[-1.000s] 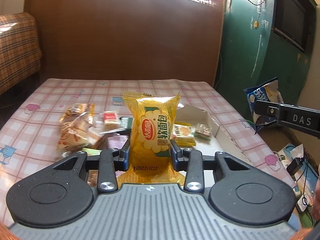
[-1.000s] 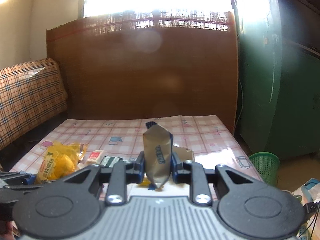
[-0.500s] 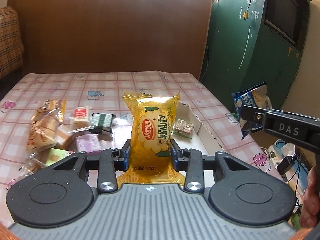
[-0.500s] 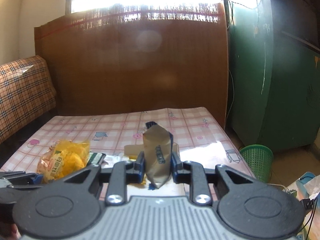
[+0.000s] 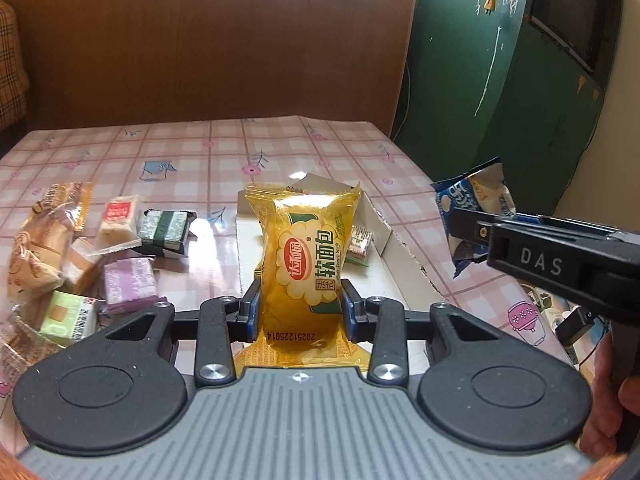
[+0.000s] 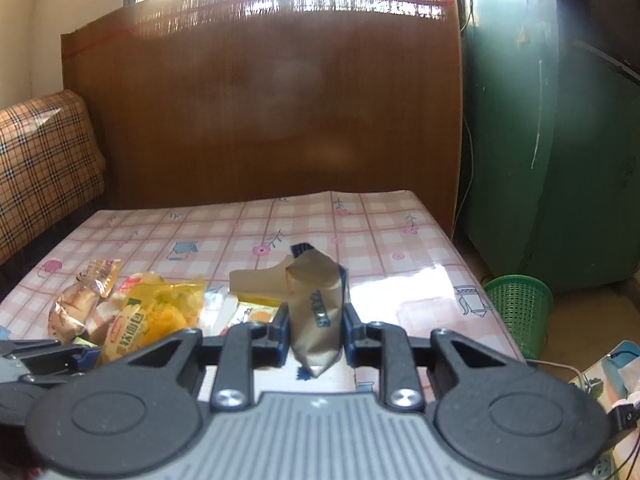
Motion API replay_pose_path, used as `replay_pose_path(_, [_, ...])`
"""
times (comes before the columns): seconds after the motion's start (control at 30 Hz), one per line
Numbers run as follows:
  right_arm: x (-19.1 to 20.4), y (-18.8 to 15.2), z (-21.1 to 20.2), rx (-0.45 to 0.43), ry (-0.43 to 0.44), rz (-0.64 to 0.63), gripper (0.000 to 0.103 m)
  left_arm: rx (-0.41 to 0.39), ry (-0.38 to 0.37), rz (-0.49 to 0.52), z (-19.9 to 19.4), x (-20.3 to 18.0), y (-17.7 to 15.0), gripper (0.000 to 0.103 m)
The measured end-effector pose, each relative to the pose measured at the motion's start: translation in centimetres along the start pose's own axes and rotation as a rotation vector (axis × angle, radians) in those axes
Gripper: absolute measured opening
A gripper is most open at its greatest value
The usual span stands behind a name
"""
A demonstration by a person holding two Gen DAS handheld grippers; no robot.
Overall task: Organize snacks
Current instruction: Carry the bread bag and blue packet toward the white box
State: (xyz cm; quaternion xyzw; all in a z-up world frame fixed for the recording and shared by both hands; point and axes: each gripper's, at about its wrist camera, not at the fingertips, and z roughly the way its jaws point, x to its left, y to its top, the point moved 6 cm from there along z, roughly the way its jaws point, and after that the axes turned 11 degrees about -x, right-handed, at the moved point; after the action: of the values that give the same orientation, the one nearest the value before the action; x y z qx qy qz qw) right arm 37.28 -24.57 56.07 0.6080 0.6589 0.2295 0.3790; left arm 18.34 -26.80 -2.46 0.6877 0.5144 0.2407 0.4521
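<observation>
My left gripper [image 5: 300, 309] is shut on a yellow soft-bread packet [image 5: 306, 268], held upright over the near end of a white cardboard box [image 5: 384, 280] on the pink checked table. The right gripper [image 6: 316, 334] is shut on a blue and silver snack packet [image 6: 316, 312], seen edge-on from its silver back. In the left wrist view that same blue packet [image 5: 476, 208] hangs in the right gripper's black fingers to the right of the box. The yellow packet [image 6: 148, 320] shows at the lower left of the right wrist view. A small wrapped snack [image 5: 360, 242] lies inside the box.
Several loose snacks lie left of the box: a brown bread packet [image 5: 36, 240], a green-striped one [image 5: 166, 228], a purple one [image 5: 130, 284] and a pale green one [image 5: 68, 316]. A brown panel [image 5: 208, 40] backs the table. A green basket [image 6: 518, 308] stands on the floor at right.
Both grippers have come forward and lower toward the table, each keeping its packet. The box and loose snacks now look nearer, and the right gripper has closed in beside the box.
</observation>
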Motion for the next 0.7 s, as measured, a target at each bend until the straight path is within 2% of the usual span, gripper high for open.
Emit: replay_pose_path(0.7, [-1.9,-1.8,5.5,0.076,0.015,0.019,0.023,0.064,0.010,-0.003,6.1,-1.2,-1.9,0.044])
